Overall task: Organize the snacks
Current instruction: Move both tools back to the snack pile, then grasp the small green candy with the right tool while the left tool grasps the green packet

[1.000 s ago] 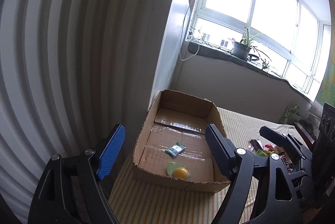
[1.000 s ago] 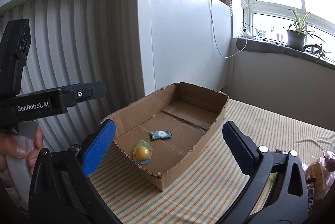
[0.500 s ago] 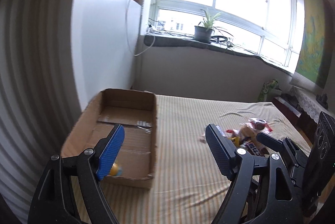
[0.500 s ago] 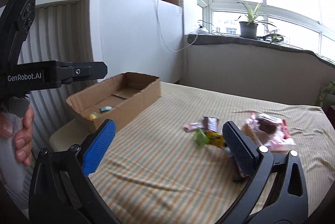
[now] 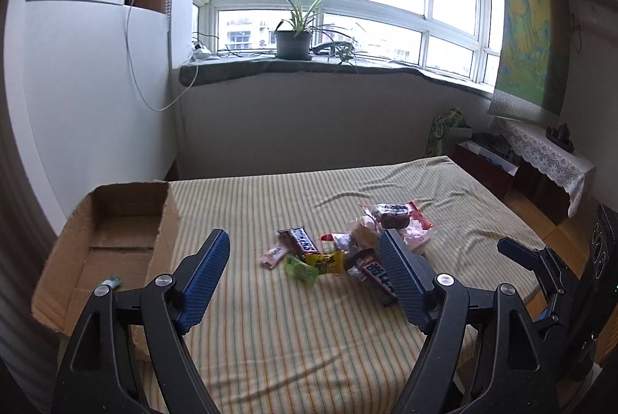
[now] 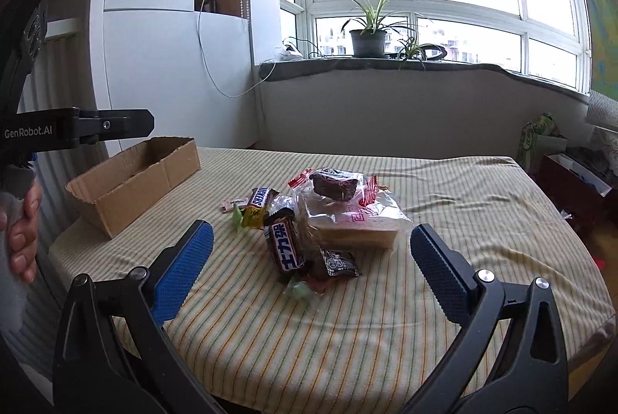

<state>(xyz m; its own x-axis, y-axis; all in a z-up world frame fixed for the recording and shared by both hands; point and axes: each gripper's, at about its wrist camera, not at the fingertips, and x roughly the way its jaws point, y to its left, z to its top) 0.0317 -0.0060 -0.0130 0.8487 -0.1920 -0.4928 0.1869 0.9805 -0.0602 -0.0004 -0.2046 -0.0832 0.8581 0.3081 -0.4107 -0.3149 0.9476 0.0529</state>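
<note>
A pile of wrapped snacks lies on the striped tablecloth (image 5: 270, 317): a Snickers bar (image 5: 303, 240), a yellow packet (image 5: 326, 262), a green candy (image 5: 300, 268), and a clear bag of cake (image 6: 349, 217). A second Snickers bar (image 6: 284, 247) lies in front. An open cardboard box (image 5: 104, 244) stands at the left; it also shows in the right wrist view (image 6: 135, 178). A small green sweet (image 5: 110, 283) lies in it. My left gripper (image 5: 309, 275) is open and empty, above the table before the pile. My right gripper (image 6: 311, 263) is open and empty, near the pile.
A white cabinet (image 6: 154, 66) stands behind the box. A windowsill with a potted plant (image 5: 293, 35) runs along the back. A lace-covered side table (image 5: 540, 159) and bags stand at the right, past the table's edge.
Both grippers have swung right, from over the cardboard box toward the snack pile in the middle of the table. Both stay open and empty.
</note>
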